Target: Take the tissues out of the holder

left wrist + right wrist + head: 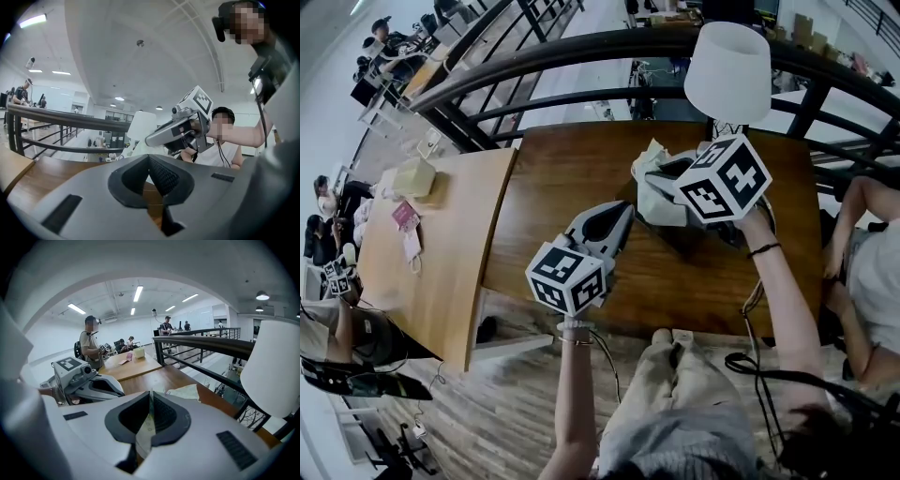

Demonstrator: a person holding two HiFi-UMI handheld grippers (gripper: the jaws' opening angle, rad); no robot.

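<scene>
tissue (144, 433) pinched between right gripper (151, 398) jaws

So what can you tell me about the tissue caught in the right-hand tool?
The tissue is a thin, pale, soft-looking paper sheet, creased and crumpled. The right gripper has its jaws closed on a fold of it, which runs as a narrow strip between the pads. In the head view the rest bunches loosely over the dark wooden table. Whether it touches a holder can't be seen.
</scene>
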